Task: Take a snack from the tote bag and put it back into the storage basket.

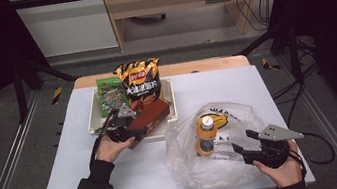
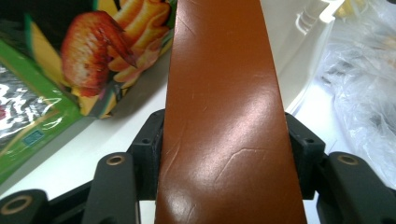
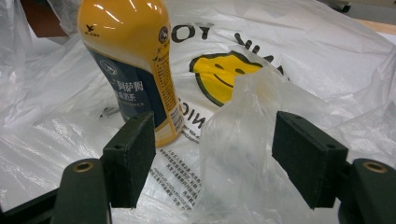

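brown box clamped in left gripper

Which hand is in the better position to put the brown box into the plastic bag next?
Left. The left gripper is already shut on the brown box over the tray. The right gripper is open around a fold of the plastic bag.

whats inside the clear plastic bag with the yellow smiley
An orange bottle with a dark label stands inside the clear plastic bag. Crumpled folds hide the bag's bottom, so anything lying there can't be seen.
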`<control>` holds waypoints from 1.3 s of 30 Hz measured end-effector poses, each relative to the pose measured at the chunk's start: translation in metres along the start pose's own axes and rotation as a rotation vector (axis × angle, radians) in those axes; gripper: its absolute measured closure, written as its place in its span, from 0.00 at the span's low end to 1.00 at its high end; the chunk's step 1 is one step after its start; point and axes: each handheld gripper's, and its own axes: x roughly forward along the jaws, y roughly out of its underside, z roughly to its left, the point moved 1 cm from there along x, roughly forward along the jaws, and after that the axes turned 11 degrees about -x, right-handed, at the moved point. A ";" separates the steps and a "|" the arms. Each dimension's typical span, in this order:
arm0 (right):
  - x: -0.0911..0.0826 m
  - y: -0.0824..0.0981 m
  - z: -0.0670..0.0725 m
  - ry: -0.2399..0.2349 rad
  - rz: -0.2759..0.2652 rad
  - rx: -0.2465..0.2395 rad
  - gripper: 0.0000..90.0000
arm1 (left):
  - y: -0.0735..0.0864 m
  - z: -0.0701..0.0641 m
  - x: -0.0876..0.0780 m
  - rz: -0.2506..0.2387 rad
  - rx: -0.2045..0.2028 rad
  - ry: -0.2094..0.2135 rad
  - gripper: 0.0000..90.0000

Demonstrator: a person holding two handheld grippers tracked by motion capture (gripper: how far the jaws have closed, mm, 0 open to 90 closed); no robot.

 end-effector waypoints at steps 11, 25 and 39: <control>0.001 0.001 0.000 -0.003 0.004 -0.001 0.34 | -0.003 0.003 0.013 -0.028 -0.049 0.041 0.45; -0.001 -0.001 0.000 0.001 -0.003 -0.003 0.35 | 0.005 -0.004 -0.037 -0.163 -0.105 -0.002 0.49; -0.001 0.000 0.000 0.008 0.001 -0.010 0.37 | 0.036 -0.033 -0.049 -0.165 -0.136 -0.001 0.88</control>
